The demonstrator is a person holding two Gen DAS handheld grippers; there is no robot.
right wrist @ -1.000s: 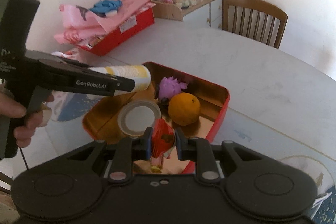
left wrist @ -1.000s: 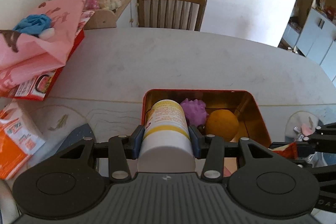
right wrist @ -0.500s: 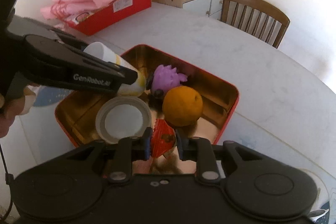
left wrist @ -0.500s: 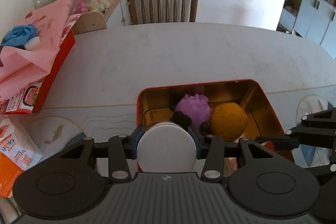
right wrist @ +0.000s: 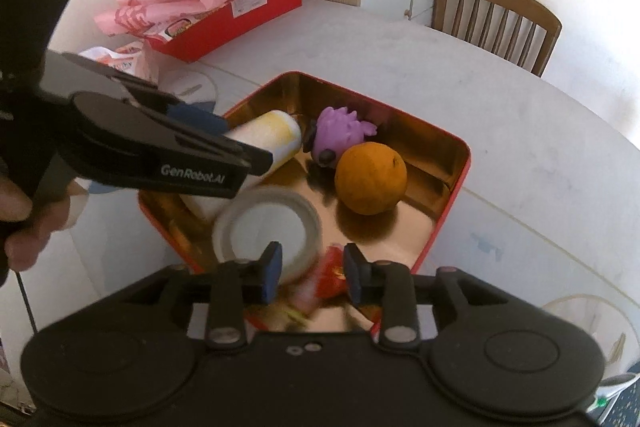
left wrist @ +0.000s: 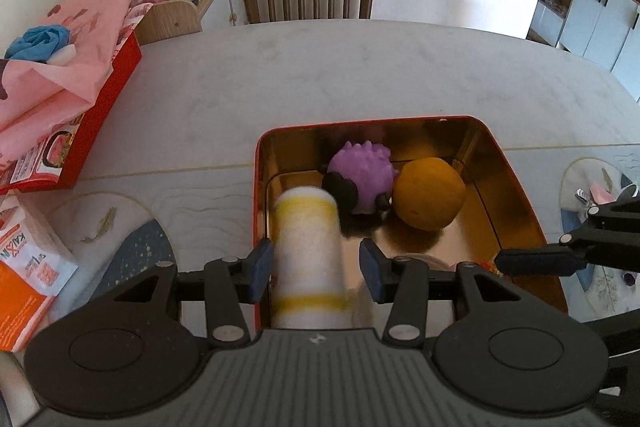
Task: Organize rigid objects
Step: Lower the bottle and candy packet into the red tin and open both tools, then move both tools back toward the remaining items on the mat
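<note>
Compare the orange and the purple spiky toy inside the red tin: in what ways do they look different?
The orange is a smooth round ball, while the purple spiky toy has small spikes over its body. The orange is one plain colour; the toy is purple with black parts. The orange looks somewhat bigger than the toy. The toy lies toward the far wall, the orange beside it and a little nearer to the camera. Both rest on the gold floor of the red tin.

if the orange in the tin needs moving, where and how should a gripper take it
Grip the orange across its widest middle, coming straight down from above. It is round, the purple spiky toy touches its far-left side, and the red tin wall is close, so side approaches look cramped.
</note>
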